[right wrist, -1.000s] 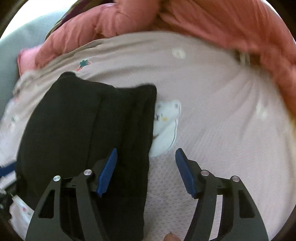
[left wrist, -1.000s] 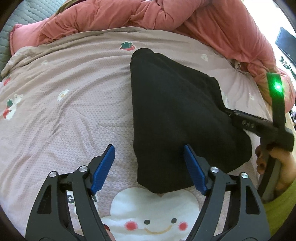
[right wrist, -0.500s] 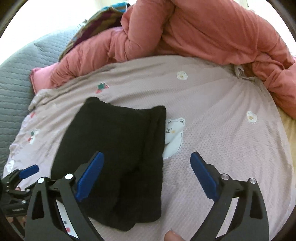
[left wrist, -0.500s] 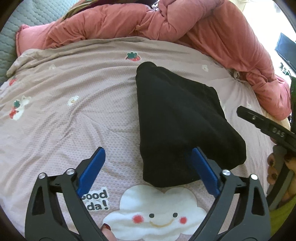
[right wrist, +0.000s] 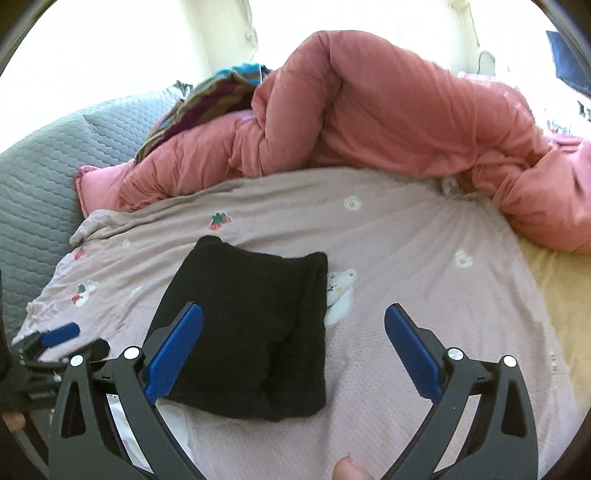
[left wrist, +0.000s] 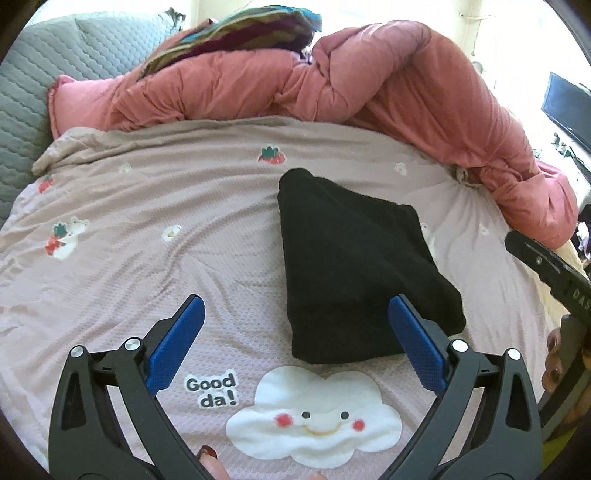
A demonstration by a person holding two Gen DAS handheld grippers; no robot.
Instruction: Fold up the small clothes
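Observation:
A folded black garment (left wrist: pixel 351 266) lies flat on the pinkish printed bedsheet (left wrist: pixel 147 229). My left gripper (left wrist: pixel 295 301) hovers above its near edge, jaws still opening wide, with nothing pressed between the blue pads; the cloth only lies beneath them. In the right wrist view the same garment (right wrist: pixel 251 321) sits left of centre. My right gripper (right wrist: pixel 293 308) hangs over its right side, its jaws also opening, and grips nothing. The right gripper's black body (left wrist: pixel 546 266) shows at the left view's right edge. The left gripper's blue fingertip (right wrist: pixel 59 334) shows at the lower left of the right view.
A bunched pink duvet (left wrist: pixel 369 85) runs along the far side and right of the bed. A grey quilted cushion (left wrist: pixel 44 74) and a striped cloth (left wrist: pixel 240 29) lie behind it. A cloud print (left wrist: pixel 314 413) marks the sheet's near part. A yellow sheet (right wrist: pixel 561 295) borders the right.
Both grippers opened wide and rose back from the black garment, so more of the bed shows. The garment stays folded on the sheet.

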